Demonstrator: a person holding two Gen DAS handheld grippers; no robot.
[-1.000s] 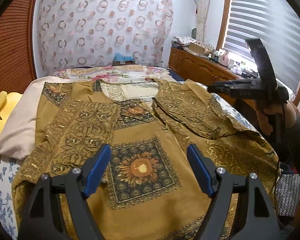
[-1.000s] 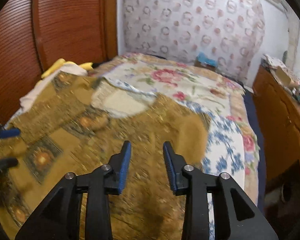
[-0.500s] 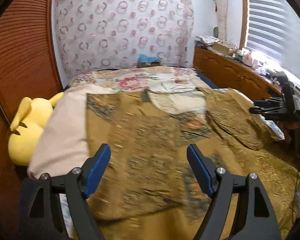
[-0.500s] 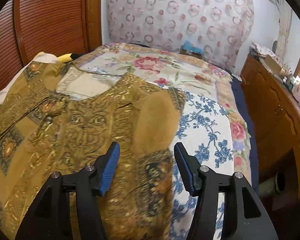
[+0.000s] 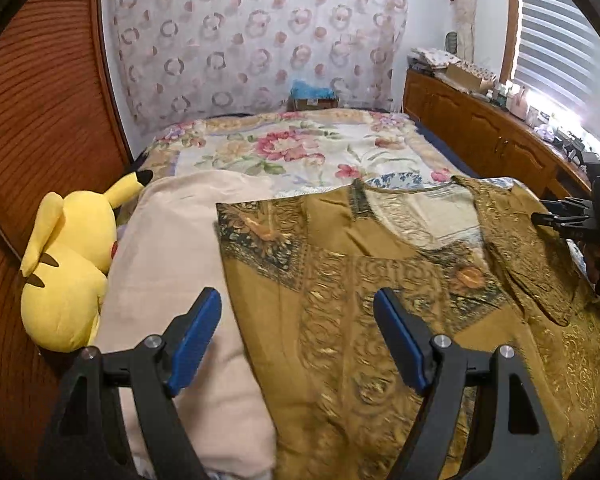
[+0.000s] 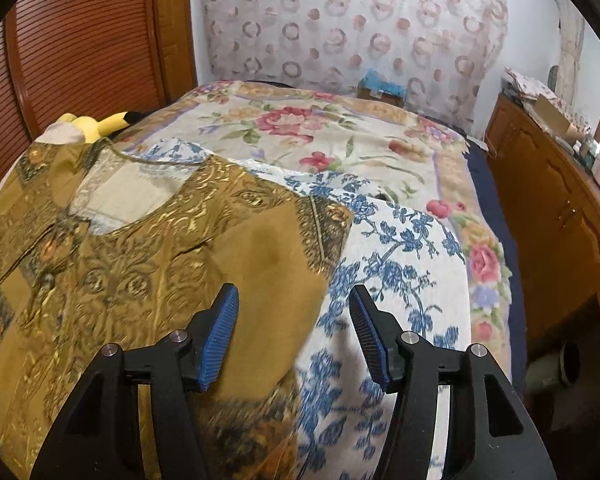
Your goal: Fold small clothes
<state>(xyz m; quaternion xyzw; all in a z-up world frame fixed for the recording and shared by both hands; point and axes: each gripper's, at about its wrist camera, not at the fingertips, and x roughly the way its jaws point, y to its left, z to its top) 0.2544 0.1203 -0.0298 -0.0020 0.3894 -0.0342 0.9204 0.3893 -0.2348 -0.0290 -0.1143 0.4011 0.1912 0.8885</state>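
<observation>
- My left hand-held gripper (image 5: 298,338) hangs wide apart with nothing between its blue pads, above the left edge of the gold patterned top (image 5: 380,300), where it meets the beige cloth (image 5: 172,260).
- My right hand-held gripper (image 6: 294,334) is also wide and empty, over the top's right sleeve (image 6: 284,248), at the border with the blue-flowered sheet (image 6: 400,264).
- The top lies spread face-up on the bed (image 6: 340,128), neckline away from me, sleeves out to both sides.
- I judge the sleeves come first: pinch each one near its outer hem, taking both layers but not the bedding beneath.
- Lift low and carry each sleeve inward evenly, so the body stays flat.
- The yellow plush toy (image 5: 66,268) sits beside the beige cloth; I should keep clear of it.
</observation>
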